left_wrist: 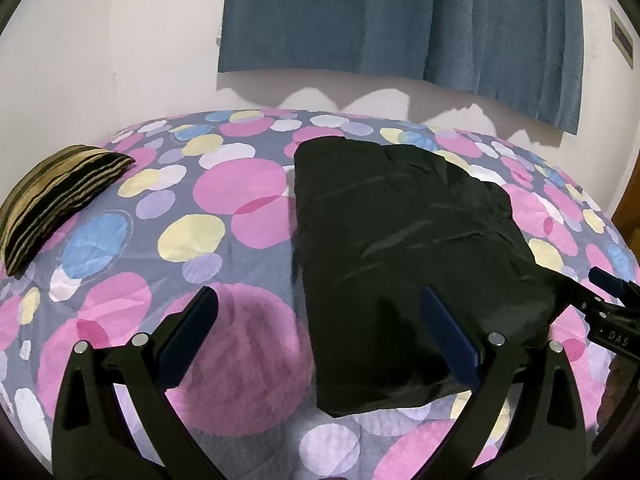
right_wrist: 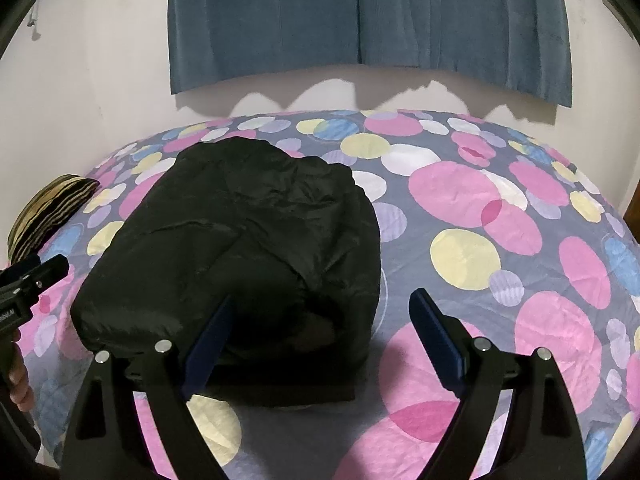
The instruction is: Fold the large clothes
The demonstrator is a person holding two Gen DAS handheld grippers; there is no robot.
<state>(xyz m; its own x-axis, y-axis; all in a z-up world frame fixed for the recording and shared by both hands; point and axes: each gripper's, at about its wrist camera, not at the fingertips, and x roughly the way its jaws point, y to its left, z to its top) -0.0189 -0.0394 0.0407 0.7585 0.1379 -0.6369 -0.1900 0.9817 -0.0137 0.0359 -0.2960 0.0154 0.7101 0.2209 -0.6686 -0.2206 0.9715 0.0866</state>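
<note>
Folded shiny black puffy jacket [left_wrist: 404, 256] lay on bed under circle-patterned pink, yellow, blue bedspread [left_wrist: 224, 216]. Left gripper [left_wrist: 320, 340] spread wide, empty, jacket's near-left corner between its fingers. Right gripper [right_wrist: 320, 332] likewise released at jacket's 5 o'clock corner. Striped brown-gold cushion [left_wrist: 52, 204] at 9 o'clock. Blue curtain [right_wrist: 360, 20] at 12.

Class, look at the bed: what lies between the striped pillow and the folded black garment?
Nothing but bare spotted bedspread separates the striped pillow from the black garment; the left wrist view shows it best.
</note>
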